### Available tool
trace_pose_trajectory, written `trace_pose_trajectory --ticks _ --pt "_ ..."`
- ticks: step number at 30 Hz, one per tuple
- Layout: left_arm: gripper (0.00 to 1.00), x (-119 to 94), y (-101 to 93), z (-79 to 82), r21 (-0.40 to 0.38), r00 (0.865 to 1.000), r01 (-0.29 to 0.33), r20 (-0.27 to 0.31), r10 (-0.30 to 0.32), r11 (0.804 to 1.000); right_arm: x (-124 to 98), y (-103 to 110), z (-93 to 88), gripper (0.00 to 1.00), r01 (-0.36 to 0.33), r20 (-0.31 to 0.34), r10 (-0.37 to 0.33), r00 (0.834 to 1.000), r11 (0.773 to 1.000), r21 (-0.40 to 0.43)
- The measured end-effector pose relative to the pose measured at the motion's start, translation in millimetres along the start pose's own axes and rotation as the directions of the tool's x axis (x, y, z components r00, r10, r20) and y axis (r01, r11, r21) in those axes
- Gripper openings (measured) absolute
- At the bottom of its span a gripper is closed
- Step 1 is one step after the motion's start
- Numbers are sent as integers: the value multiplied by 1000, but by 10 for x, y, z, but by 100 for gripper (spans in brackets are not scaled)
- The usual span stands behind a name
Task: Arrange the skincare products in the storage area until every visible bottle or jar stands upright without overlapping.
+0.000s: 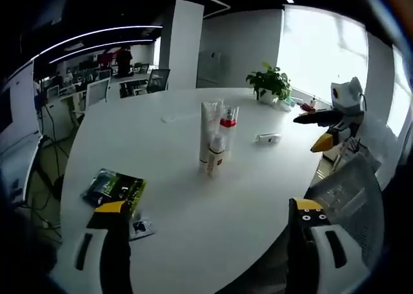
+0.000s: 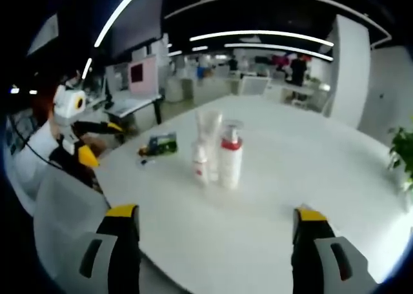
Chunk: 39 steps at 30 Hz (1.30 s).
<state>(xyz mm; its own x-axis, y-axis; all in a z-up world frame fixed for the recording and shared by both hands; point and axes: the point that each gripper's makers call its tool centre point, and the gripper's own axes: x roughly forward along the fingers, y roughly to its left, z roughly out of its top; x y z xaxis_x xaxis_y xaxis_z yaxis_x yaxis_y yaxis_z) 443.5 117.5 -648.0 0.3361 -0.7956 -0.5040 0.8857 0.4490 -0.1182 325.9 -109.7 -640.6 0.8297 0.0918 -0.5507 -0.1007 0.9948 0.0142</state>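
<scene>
Standing upright mid-table (image 1: 193,197), three bottles (image 1: 215,139), labels unreadable; both claws (image 1: 210,220) (image 2: 216,226) wide, empty

green booklet (image 1: 115,188) near table (image 1: 193,229) edge; potted plant (image 1: 270,82) at far side, mesh chair (image 1: 352,197).

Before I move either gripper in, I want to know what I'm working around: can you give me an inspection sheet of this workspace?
Surface: white round table, mostly bare.
Job's things: pump bottle with red collar, tall white tube and a small white bottle, all upright in a tight cluster mid-table; whether they touch, cannot tell.
Clutter: green packet near the edge, a small flat item beside it; small white object lying beyond the cluster; potted plant.
Grippers: left gripper open, holding nothing; right gripper open, holding nothing.
Cables: dark cables beside the table.
Surroundings: open office, desks, chairs, pillar, bright window.
</scene>
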Motion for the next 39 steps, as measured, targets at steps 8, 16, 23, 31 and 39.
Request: trace_pose_trajectory --ticks 8,16,23,31,39 --pt "99 27 -76 8 -9 1000 6 1 -6 1000 -18 -245 -73 100 24 2 -24 1000 1000 -14" --pt "99 25 -60 2 -18 1000 -10 -3 10 1000 -34 -415 -182 100 18 -8 -18 1000 1000 0" --pt "99 27 -133 32 -16 1000 3 11 -3 1000 -32 -614 -282 100 17 -33 -17 999 1000 -19" --pt "99 40 -143 32 -29 1000 -27 10 28 999 -63 -953 -387 100 37 -55 -40 998 998 -55" --pt "99 89 -218 19 -41 1000 -31 0 31 999 20 -1305 -508 100 23 -97 -31 995 996 -85"
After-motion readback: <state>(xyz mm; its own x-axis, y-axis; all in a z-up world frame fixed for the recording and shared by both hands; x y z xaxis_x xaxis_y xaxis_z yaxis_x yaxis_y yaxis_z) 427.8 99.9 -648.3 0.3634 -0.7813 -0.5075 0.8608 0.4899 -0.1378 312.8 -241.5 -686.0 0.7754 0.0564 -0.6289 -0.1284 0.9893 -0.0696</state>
